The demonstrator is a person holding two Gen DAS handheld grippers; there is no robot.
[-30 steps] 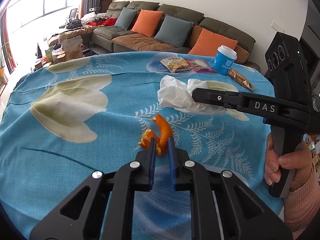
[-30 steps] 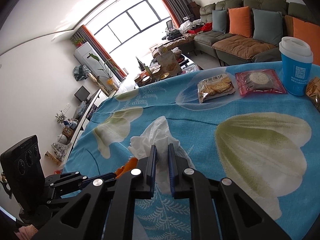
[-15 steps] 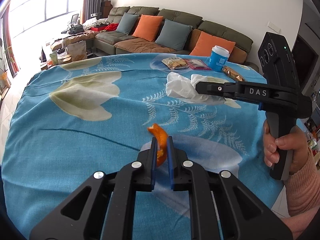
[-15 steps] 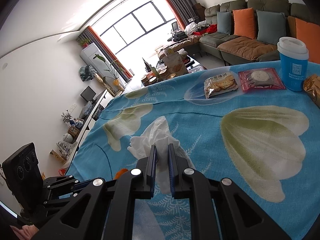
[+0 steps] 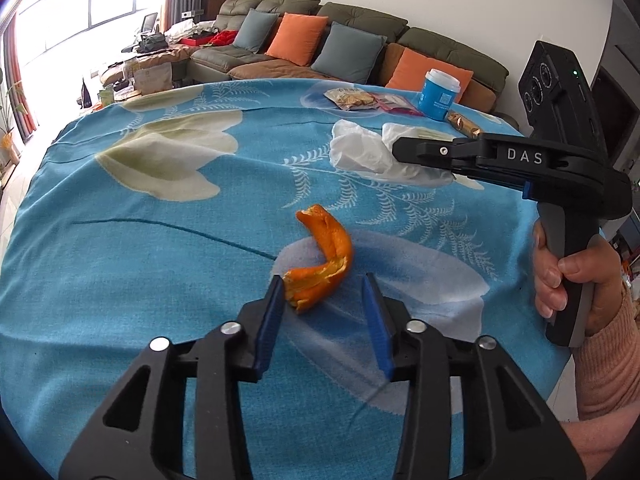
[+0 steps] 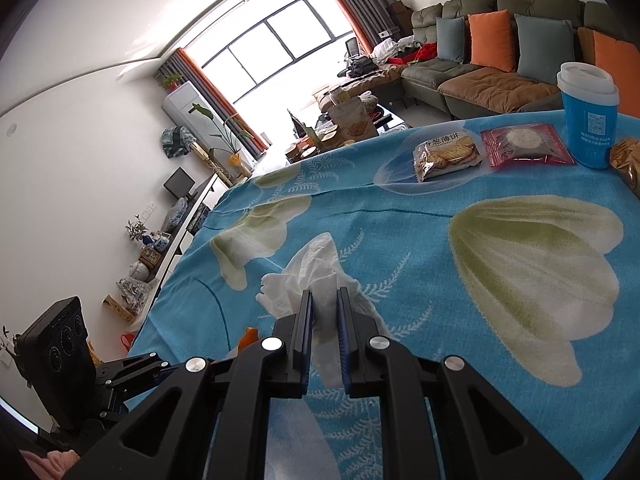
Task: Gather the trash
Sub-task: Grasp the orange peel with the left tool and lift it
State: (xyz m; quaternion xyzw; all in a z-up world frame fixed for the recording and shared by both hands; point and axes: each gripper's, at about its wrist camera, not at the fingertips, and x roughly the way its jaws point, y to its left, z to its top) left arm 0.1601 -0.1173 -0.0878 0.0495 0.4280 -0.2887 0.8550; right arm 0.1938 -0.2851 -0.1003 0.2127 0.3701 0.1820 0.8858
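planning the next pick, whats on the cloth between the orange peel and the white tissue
Nothing: in the left wrist view only bare blue tablecloth lies between the orange peel and the white tissue.

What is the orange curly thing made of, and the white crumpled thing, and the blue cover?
The orange peel looks like citrus rind: glossy outside, pale and fibrous inside. The white tissue seems soft, matte, wrinkled paper. The blue tablecloth looks like fuzzy woven fabric, with creases.

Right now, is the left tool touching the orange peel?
Touching, barely. In the left wrist view the left tool is open; the orange peel meets the tip of one finger, with a clear gap to the other.
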